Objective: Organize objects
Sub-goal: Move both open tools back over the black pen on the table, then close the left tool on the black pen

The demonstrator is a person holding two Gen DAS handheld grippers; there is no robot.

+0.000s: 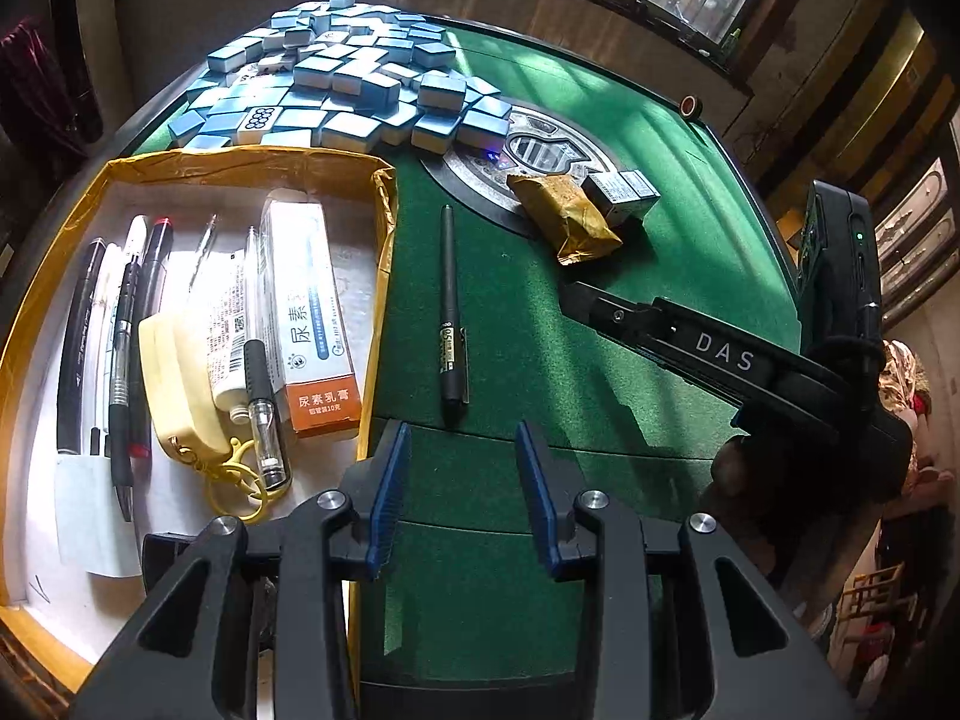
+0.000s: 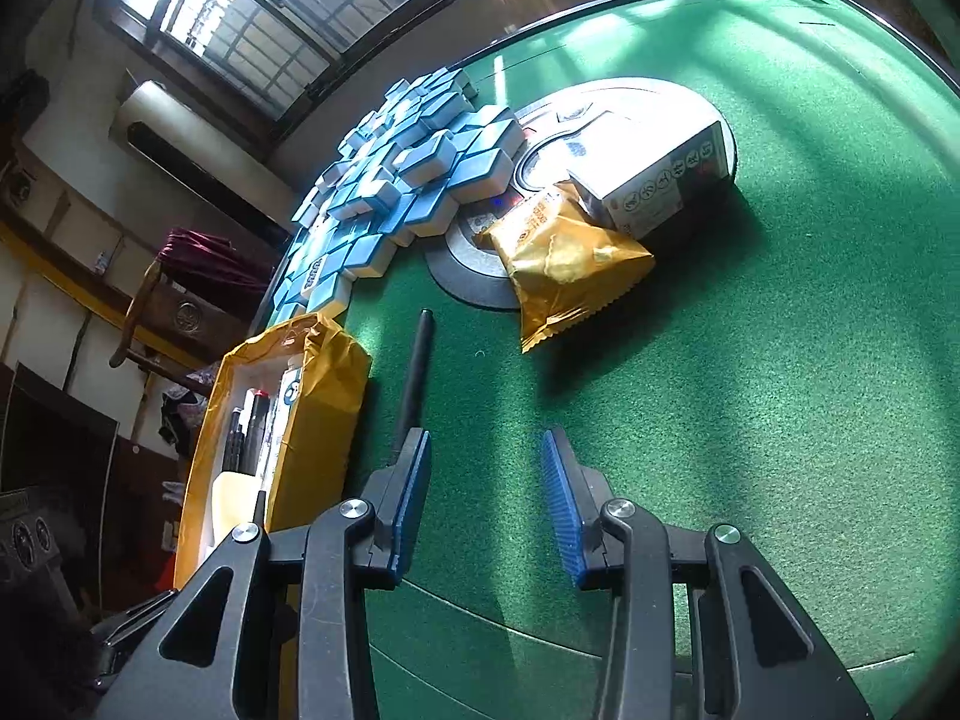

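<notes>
Left claw [image 1: 462,492]: jaws partly open, nothing between the blue pads, above the green table [image 1: 540,324] by the near edge.
Right claw [image 2: 487,492]: jaws partly open, empty, over bare felt.
Black pen [image 1: 451,312]: lying on the felt just right of the tray, apart from both claws.
Tray [image 1: 384,204]: yellow-rimmed, holding pens, an ointment box [image 1: 312,324] and a yellow keychain [image 1: 180,384].
Gold packet [image 2: 558,264]: beside a small box [image 2: 654,180] on the centre panel.
Mahjong tiles [image 1: 336,84]: heaped at the far side.

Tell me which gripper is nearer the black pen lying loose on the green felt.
Right, judging by its own view. The right gripper has one finger tip right beside the black pen, overlapping its near end. The left gripper sits just short of it, pen ahead.
</notes>
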